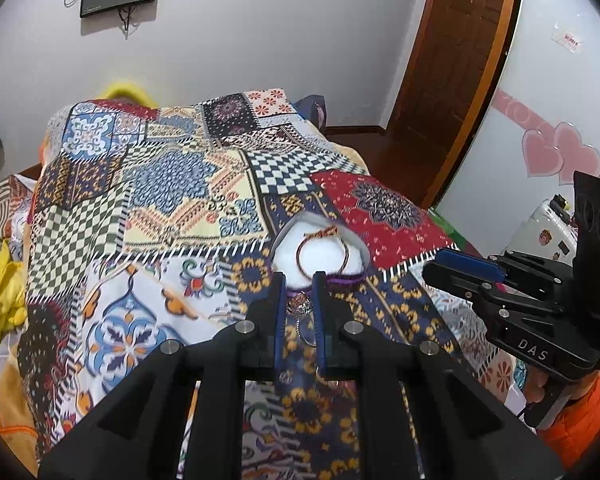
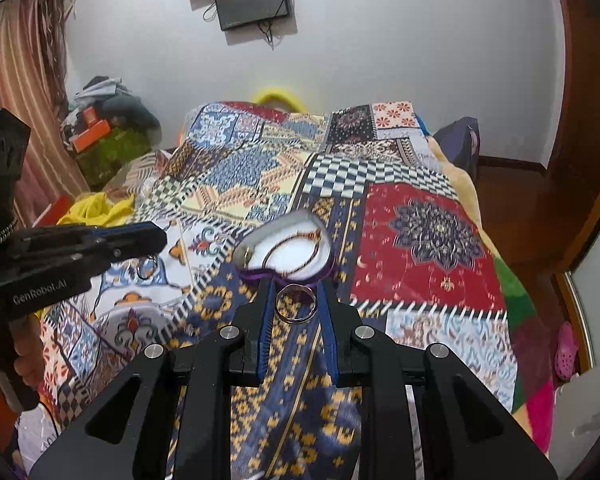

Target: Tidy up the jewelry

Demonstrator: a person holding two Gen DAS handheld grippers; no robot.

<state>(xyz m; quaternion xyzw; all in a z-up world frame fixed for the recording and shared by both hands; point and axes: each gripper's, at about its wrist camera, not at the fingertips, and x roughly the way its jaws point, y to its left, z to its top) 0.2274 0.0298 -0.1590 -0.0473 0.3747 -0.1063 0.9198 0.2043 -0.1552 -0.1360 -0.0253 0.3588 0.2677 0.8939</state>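
Your right claw (image 2: 296, 304) pinches a ring (image 2: 295, 303) above the bed (image 2: 428, 240), just short of the heart box (image 2: 288, 246). Left claw (image 1: 298, 312) sits nearly shut on a small jewel (image 1: 299, 305); a bracelet (image 1: 322, 249) lies in the box.

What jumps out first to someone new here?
The loud patchwork bedspread fills both views. On it sits a heart-shaped white box with a thin bracelet inside. Nearest the lens, the right gripper pinches a metal ring; the left gripper holds a small ornate piece.
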